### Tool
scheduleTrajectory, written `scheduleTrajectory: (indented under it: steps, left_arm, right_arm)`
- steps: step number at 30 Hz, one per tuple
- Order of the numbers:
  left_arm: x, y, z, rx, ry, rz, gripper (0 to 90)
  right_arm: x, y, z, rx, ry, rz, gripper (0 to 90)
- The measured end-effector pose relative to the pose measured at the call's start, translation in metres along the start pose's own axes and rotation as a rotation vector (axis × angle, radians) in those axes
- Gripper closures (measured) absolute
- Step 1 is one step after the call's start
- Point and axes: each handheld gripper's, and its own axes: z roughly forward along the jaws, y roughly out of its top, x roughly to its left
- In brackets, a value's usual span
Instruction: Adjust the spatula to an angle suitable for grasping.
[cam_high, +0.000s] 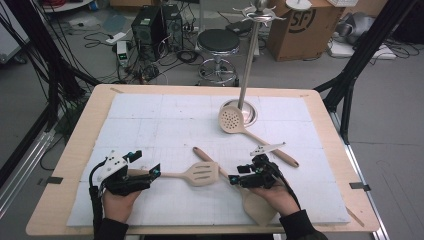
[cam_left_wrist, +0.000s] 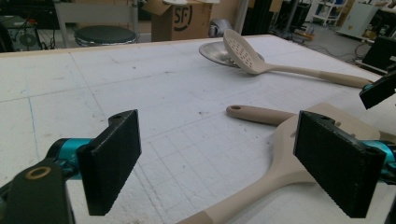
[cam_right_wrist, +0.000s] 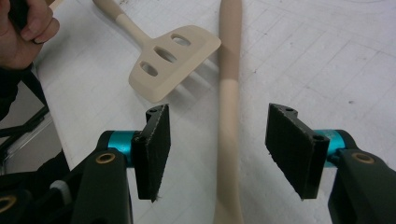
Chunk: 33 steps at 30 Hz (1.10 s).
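We hold the right gripper (cam_right_wrist: 217, 149) with jaws apart, straddling the plain spatula's handle (cam_right_wrist: 229, 116), whose long axis runs straight ahead between the pads. The left gripper (cam_left_wrist: 233, 163), also open, sits over the slotted spatula's handle (cam_high: 175, 175); we judge the right nearer a grasp

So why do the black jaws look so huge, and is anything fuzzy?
Left gripper view: the camera sits close, so the left gripper looms; the far skimmer is softer. Right gripper view: right gripper crisp, slotted spatula casts soft shadow. High view: slightly grainy, evenly lit.
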Motion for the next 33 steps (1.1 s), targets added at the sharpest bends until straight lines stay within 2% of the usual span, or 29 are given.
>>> scheduleTrajectory:
  steps: [7, 16, 18, 20, 22, 24, 25, 31, 33]
  left_arm:
    - [-0.002, 0.0, 0.001, 0.01, 0.0, 0.012, 15.6]
    - [-0.002, 0.0, 0.002, 0.004, -0.003, 0.007, 15.6]
    - [-0.002, 0.001, 0.006, 0.011, -0.007, 0.009, 15.6]
    - [-0.003, 0.001, 0.009, 0.016, -0.015, 0.012, 15.6]
    - [-0.005, 0.001, 0.011, 0.018, -0.019, 0.019, 15.6]
    - [-0.007, 0.002, 0.012, 0.017, -0.023, 0.024, 15.6]
    - [-0.007, 0.002, 0.012, 0.017, -0.024, 0.027, 15.6]
    - [-0.009, 0.003, 0.014, 0.015, -0.023, 0.028, 15.6]
    - [-0.01, 0.003, 0.014, 0.008, -0.023, 0.028, 15.6]
  right_arm:
    - [0.0, 0.001, 0.001, -0.001, -0.004, 0.001, 39.3]
    - [0.0, -0.001, 0.0, 0.006, -0.018, -0.001, 36.5]
    - [0.0, -0.002, -0.002, 0.02, -0.043, -0.015, 35.5]
    - [-0.002, -0.003, -0.004, 0.02, -0.054, -0.003, 35.5]
    - [-0.003, -0.004, -0.007, 0.031, -0.09, -0.008, 35.4]
    - [-0.004, -0.005, -0.008, 0.032, -0.096, -0.008, 35.4]
    - [-0.005, -0.007, -0.009, 0.04, -0.098, 0.005, 35.4]
    - [-0.004, -0.008, -0.01, 0.039, -0.097, -0.006, 35.4]
    - [-0.002, -0.007, -0.009, 0.054, -0.092, -0.008, 35.4]
